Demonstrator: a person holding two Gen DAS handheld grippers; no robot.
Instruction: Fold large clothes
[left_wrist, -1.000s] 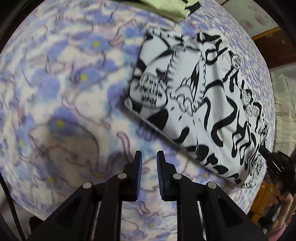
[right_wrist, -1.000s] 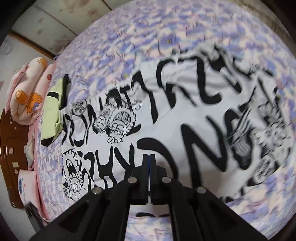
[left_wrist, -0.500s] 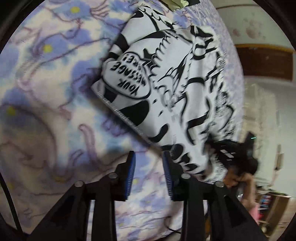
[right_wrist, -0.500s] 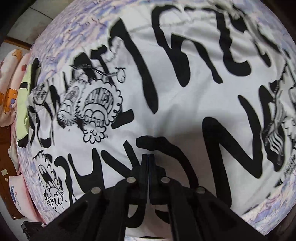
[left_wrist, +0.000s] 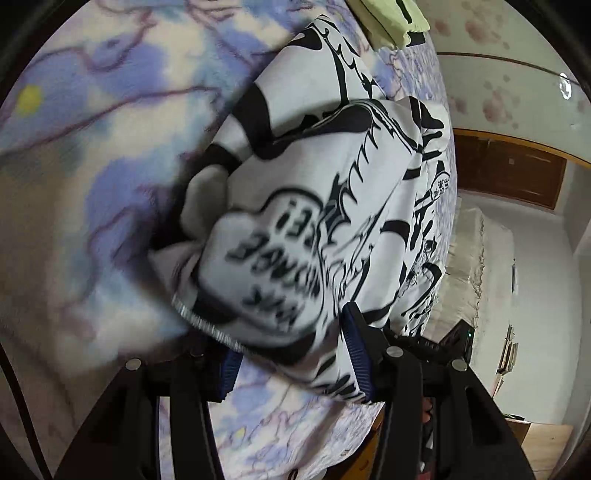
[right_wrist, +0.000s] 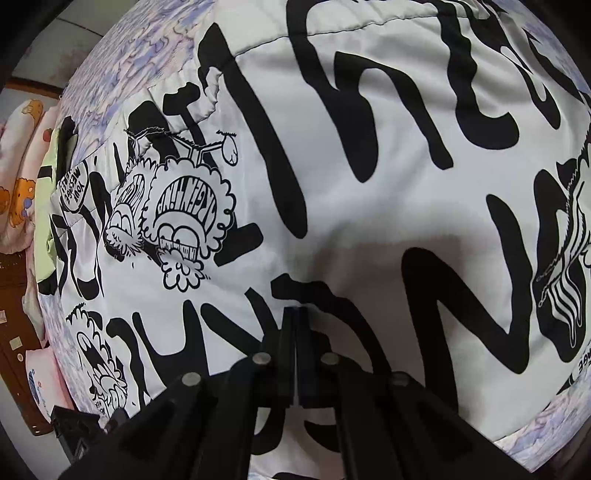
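Though bunched, garment (left_wrist: 306, 236) between left gripper (left_wrist: 291, 365).

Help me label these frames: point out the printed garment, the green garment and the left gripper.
printed garment (right_wrist: 332, 206), right wrist view, white middle panel.
green garment (left_wrist: 388, 18), left wrist view, folded top face.
left gripper (left_wrist: 291, 362), left wrist view, between open fingers.

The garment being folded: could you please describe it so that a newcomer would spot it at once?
A bed covered by a blue-and-lilac floral blanket fills both views. On it lies the white printed garment, with a pale green folded cloth beyond its far end. Only this garment carries bold black lettering and cartoon faces, and one corner of it sits bunched between the open left gripper.
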